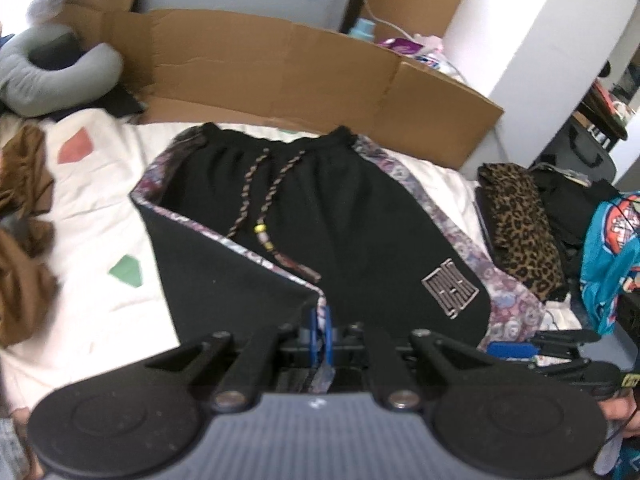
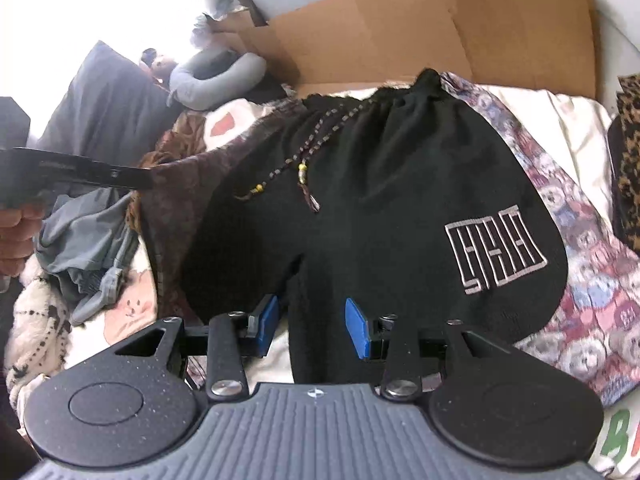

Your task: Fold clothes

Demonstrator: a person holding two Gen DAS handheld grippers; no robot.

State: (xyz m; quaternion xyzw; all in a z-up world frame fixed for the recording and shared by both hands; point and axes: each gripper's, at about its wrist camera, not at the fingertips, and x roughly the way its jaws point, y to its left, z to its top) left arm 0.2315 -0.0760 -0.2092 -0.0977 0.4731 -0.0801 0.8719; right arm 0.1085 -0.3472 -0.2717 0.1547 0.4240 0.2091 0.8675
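Blue-padded fingers of the left gripper are pressed together, pinching the hem corner of the black drawstring shorts w/ patterned purple side panels. That corner is lifted and turned over, so the shorts' left leg shows its plain black underside w/ the patterned strip running along the fold edge. Right gripper has its blue pads spread apart, one on each side of a narrow black fold of the shorts near the crotch; whether the pads touch the cloth can't be told.

Shorts lie waistband away from the cameras on a cream bedsheet w/ coloured patches. Braided drawstring w/ yellow beads trails down the front. Grey embroidered block logo sits on the leg nearest the right gripper.

Flattened brown cardboard box stands just behind the waistband. Grey U-shaped neck pillow lies at the far left, crumpled brown garment at the sheet's left edge. Folded leopard-print cloth sits beside the shorts on the right, teal printed bag beyond it. In the right wrist view, a crumpled grey garment lies left of the shorts.
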